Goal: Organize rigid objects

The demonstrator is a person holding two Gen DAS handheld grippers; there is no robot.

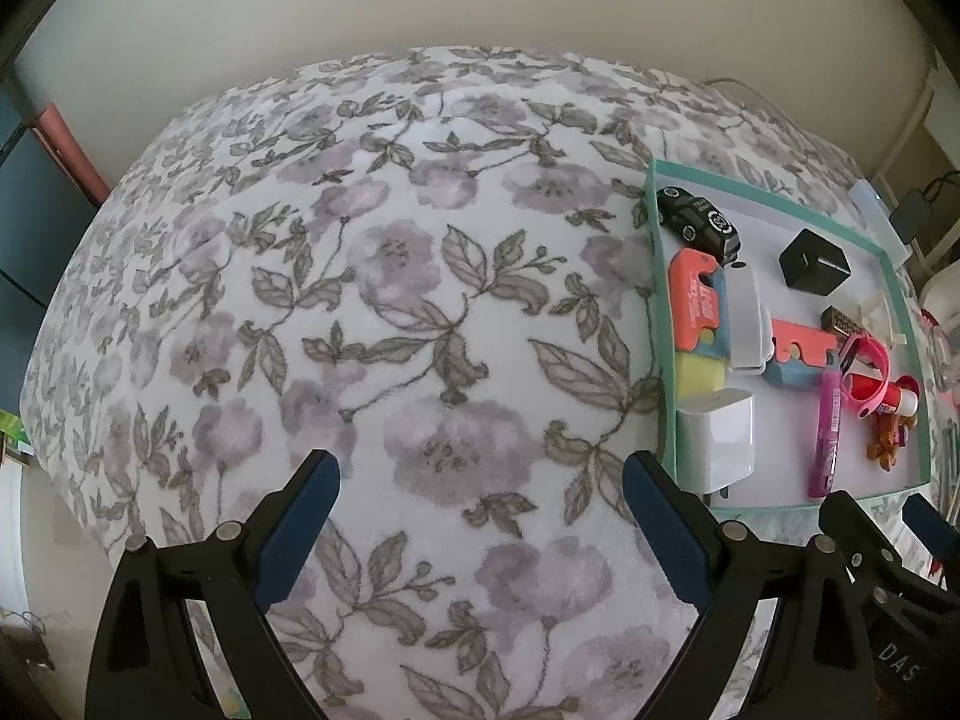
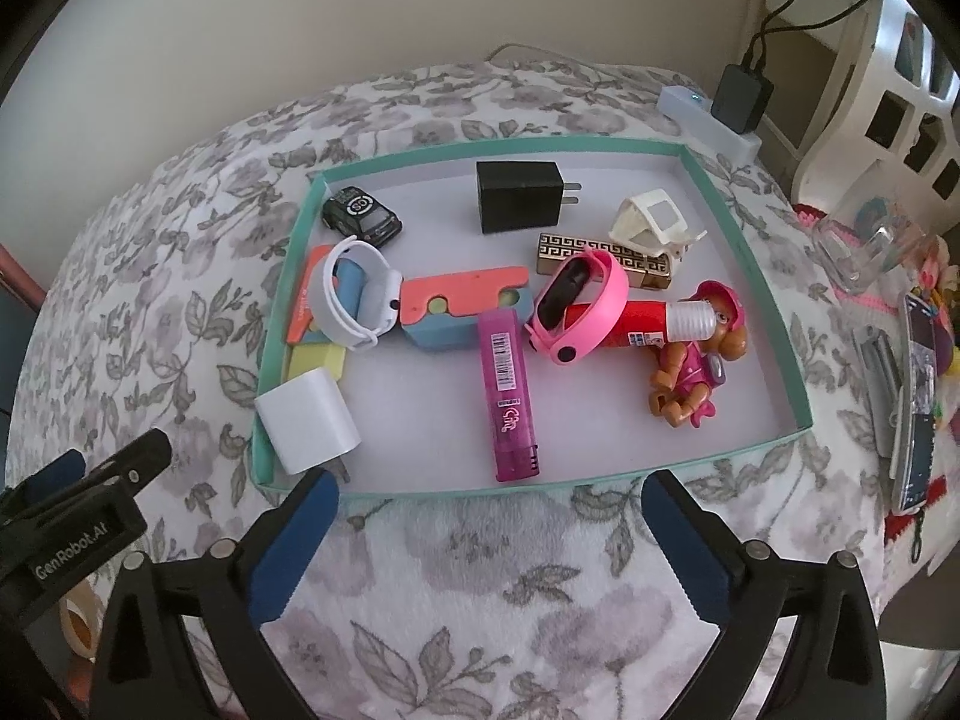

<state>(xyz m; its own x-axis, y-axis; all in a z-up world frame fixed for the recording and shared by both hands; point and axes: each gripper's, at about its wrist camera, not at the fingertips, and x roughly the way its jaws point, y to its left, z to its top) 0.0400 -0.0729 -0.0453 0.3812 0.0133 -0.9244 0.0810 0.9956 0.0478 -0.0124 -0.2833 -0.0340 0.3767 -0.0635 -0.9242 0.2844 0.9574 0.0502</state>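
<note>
A shallow teal-rimmed box (image 2: 744,252) lies on the flowered blanket (image 2: 480,570) and holds small rigid things: a black toy car (image 2: 362,219), a black charger (image 2: 522,197), a white charger (image 2: 307,420), a white watch (image 2: 360,294), a pink watch (image 2: 579,309), a purple lighter (image 2: 510,393), a red glue stick (image 2: 642,324) and a toy dog figure (image 2: 699,360). My right gripper (image 2: 489,492) stands open over the box's near rim, with nothing between its fingers. My left gripper (image 1: 480,468) is open over bare blanket, left of the box (image 1: 657,300).
A gold patterned lighter (image 2: 600,252), a cream plastic piece (image 2: 654,219) and orange-blue blocks (image 2: 462,312) also sit in the box. Right of it lie a clear case (image 2: 870,252), a phone-like item (image 2: 915,396) and a power strip (image 2: 708,120). The wall stands behind.
</note>
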